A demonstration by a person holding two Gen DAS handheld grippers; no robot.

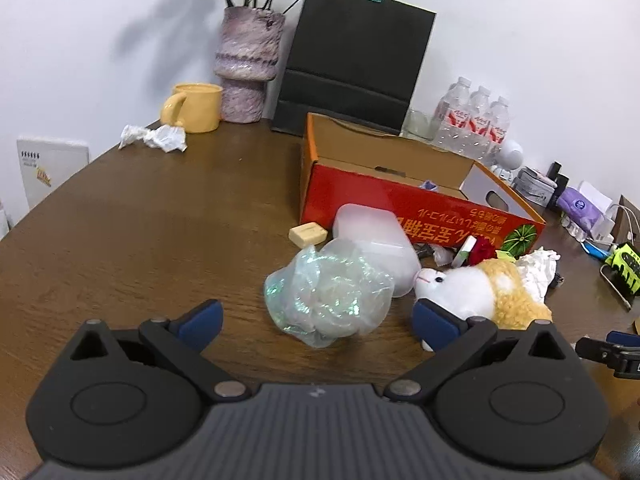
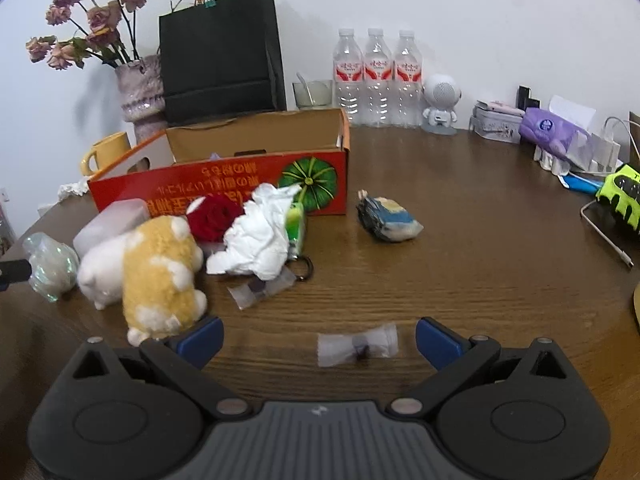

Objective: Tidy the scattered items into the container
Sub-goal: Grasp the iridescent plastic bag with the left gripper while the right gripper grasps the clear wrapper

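An open red-and-orange cardboard box (image 1: pixel 404 200) (image 2: pixel 224 184) lies on the brown table. Before it sit a crumpled iridescent plastic bag (image 1: pixel 328 292) (image 2: pixel 50 264), a frosted plastic tub (image 1: pixel 372 236) (image 2: pixel 112 220), a soap bar (image 1: pixel 308 233), a white-and-tan plush toy (image 1: pixel 480 292) (image 2: pixel 152 268), a red rose (image 2: pixel 214 216), crumpled white tissue (image 2: pixel 260 240) and a blue-and-black bundle (image 2: pixel 388 218). My left gripper (image 1: pixel 318 320) is open, the bag just ahead between its fingers. My right gripper (image 2: pixel 318 338) is open around a small clear packet (image 2: pixel 358 344).
At the back stand a black paper bag (image 1: pixel 352 60), a vase of dried flowers (image 1: pixel 246 64), a yellow mug (image 1: pixel 196 106), three water bottles (image 2: pixel 376 76) and a small white robot figure (image 2: pixel 440 100). Crumpled tissue (image 1: pixel 154 136) lies far left. Purple pack, cables and a green-black item crowd the right edge.
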